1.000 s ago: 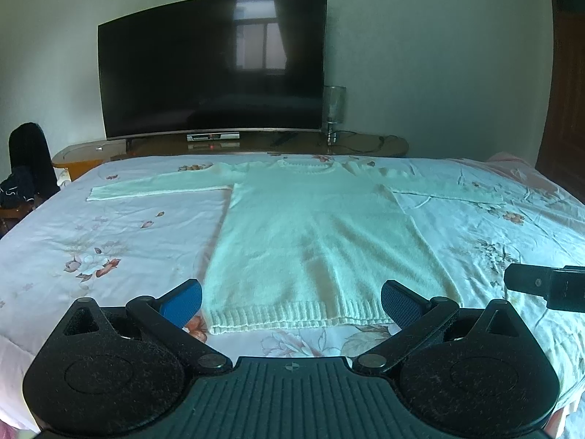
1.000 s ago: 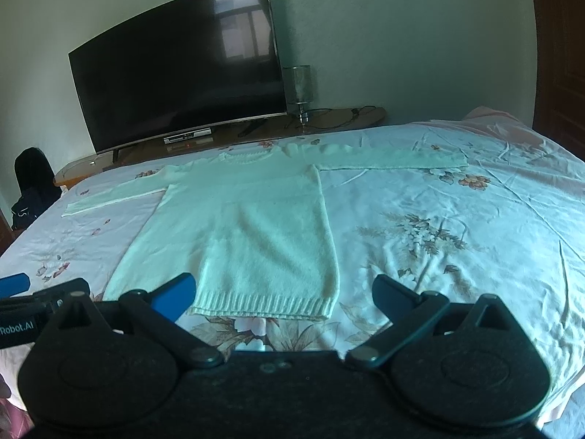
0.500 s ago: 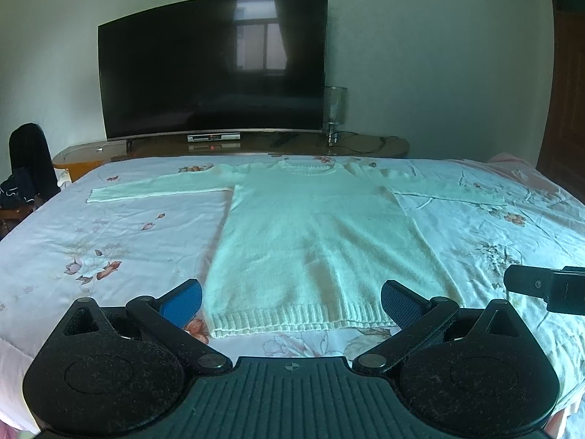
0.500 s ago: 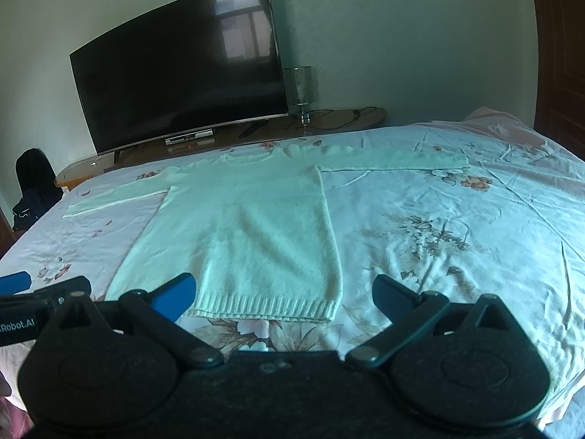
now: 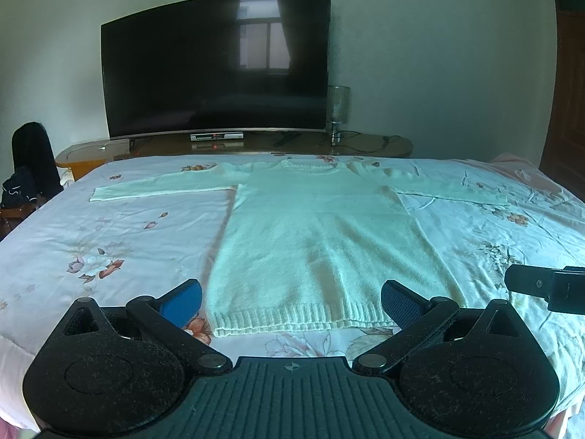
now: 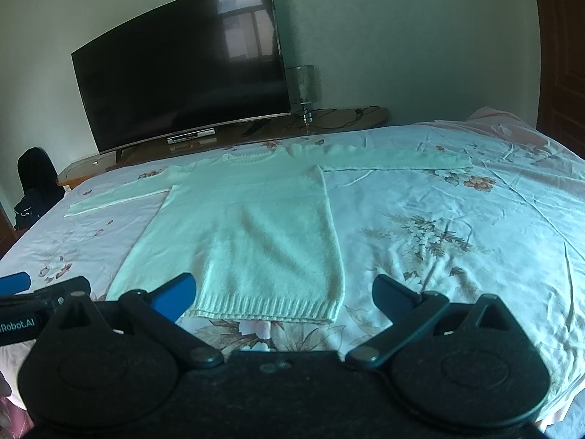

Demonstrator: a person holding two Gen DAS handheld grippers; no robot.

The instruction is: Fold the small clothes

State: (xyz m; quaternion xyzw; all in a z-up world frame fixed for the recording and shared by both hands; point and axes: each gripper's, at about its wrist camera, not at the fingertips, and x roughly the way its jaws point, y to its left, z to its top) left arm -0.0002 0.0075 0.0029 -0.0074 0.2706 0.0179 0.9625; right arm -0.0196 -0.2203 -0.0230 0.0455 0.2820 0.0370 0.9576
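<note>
Nothing moved, sweater (image 5: 321, 234) flat, both hand-held grippers spread

We are in a home bedroom: a bed (image 5: 109, 226) with a flowered sheet fills the view, and a large dark television (image 5: 215, 66) stands on a low wooden stand (image 5: 365, 144) beyond it.

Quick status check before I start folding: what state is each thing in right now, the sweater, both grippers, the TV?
Sweater: laid flat on the bedsheet, unfolded, both sleeves spread out sideways, hem nearest the grippers.
Left gripper: open, holding nothing, just short of the hem.
Right gripper: open, holding nothing, near the hem's right corner.
TV: screen dark, reflecting a window.
Lamp: unlit.
</note>
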